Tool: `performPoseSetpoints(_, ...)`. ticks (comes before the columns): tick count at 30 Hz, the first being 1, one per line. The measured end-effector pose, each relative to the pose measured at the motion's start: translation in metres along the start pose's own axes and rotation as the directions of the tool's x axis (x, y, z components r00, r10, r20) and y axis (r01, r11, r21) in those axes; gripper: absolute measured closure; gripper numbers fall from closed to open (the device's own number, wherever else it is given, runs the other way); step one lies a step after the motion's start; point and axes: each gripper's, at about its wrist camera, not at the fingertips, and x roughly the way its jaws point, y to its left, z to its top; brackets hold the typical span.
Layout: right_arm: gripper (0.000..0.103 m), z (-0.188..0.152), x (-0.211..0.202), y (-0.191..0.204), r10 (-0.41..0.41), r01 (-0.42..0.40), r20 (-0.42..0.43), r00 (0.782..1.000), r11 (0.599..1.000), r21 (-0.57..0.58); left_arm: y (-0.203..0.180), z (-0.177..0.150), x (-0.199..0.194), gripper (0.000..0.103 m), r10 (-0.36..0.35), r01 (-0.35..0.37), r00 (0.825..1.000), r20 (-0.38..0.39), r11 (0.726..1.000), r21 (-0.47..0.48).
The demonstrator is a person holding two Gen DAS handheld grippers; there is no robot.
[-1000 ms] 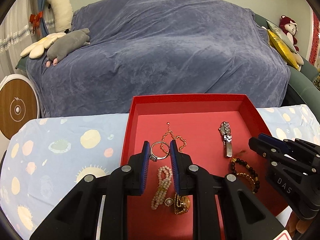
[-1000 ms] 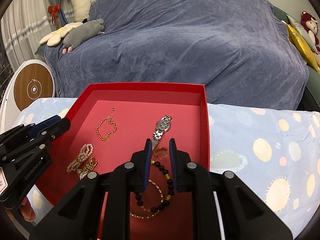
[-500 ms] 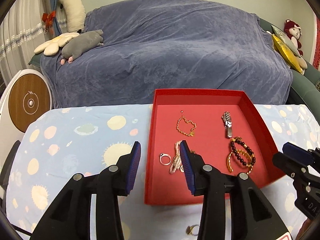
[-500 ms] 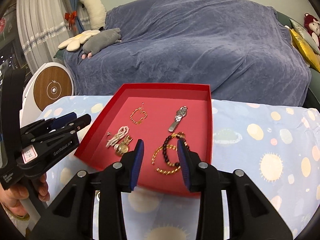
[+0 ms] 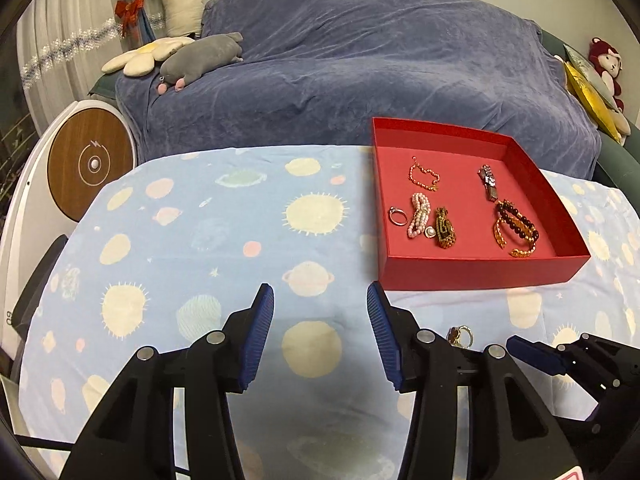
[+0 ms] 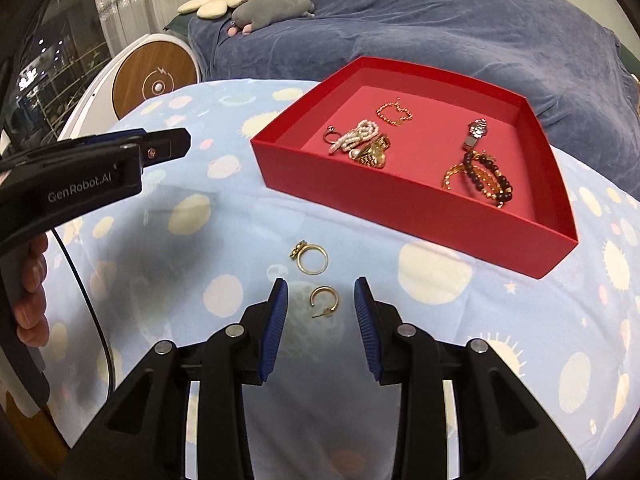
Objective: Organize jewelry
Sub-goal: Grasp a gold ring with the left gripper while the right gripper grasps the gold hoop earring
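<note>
A red tray [image 5: 480,272] on the patterned cloth holds a silver ring [image 5: 398,216], a pearl bracelet [image 5: 419,220], a gold chain [image 5: 424,174], a watch [image 5: 489,182] and bead bracelets [image 5: 516,228]. My left gripper [image 5: 320,292] hovers over bare cloth left of the tray; its jaws are opening with nothing between them. My right gripper [image 6: 321,283] is open in front of the tray [image 6: 360,196]. A gold hoop earring [image 6: 325,300] lies on the cloth between its fingers, untouched. A gold ring [image 6: 310,258] lies just beyond it.
A sofa under a blue cover [image 5: 360,60] stands behind the table, with plush toys [image 5: 192,60] at its left end. A round white device with a wooden face [image 5: 92,164] is at the left. A person's hand [image 6: 28,280] holds the left gripper's handle.
Both grippers pulled back out of the tray toward the near side of the table and opened wider. The silver ring stayed in the tray. The right gripper now straddles the hoop earring.
</note>
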Motion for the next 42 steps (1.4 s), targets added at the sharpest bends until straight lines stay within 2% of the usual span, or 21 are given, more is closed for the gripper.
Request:
performPoseSetpoints(5,0.072,-0.004,0.009,0.001,-0.005,0.005,-0.017,1.000,1.000,-0.002,0.000,-0.003,0.001,0.056,-0.007,0.007,1.000,0.002,1.000,0.015)
performPoseSetpoints(12,0.087,-0.003,0.013,0.004,-0.022,0.021,-0.011,1.000,0.999,-0.027,-0.003,-0.004,0.005,0.056,-0.012,0.012,1.000,-0.004,1.000,0.020)
performPoseSetpoints(18,0.087,-0.004,0.011,0.001,-0.023,0.023,-0.005,1.000,0.999,-0.038,-0.007,-0.007,0.010,0.056,-0.025,0.026,0.999,-0.023,0.999,0.034)
performPoseSetpoints(24,0.087,-0.002,-0.015,-0.029,-0.060,0.060,0.009,0.998,0.998,0.025,-0.030,-0.016,0.010,0.044,-0.098,0.101,0.994,-0.043,0.992,0.081)
performPoseSetpoints(29,0.087,0.002,-0.040,-0.066,-0.114,0.108,0.044,0.993,0.988,0.110,-0.067,-0.019,0.015,0.043,-0.112,0.117,0.993,-0.043,0.981,0.155)
performPoseSetpoints(33,0.087,0.006,-0.045,-0.081,-0.131,0.123,0.057,0.990,0.983,0.136,-0.083,-0.020,0.029,0.044,-0.105,0.113,0.993,-0.057,0.978,0.173)
performPoseSetpoints(35,0.087,0.006,-0.044,-0.083,-0.134,0.125,0.056,0.989,0.982,0.141,-0.084,-0.021,0.036,0.049,-0.107,0.116,0.992,-0.063,0.979,0.169)
performPoseSetpoints(40,0.087,0.006,-0.041,-0.083,-0.133,0.125,0.052,0.990,0.982,0.140,-0.087,-0.026,0.049,0.080,-0.130,0.147,0.986,-0.104,0.975,0.167)
performPoseSetpoints(42,0.087,0.006,-0.041,-0.082,-0.131,0.123,0.053,0.990,0.983,0.138,-0.088,-0.029,0.051,0.087,-0.140,0.157,0.984,-0.108,0.972,0.173)
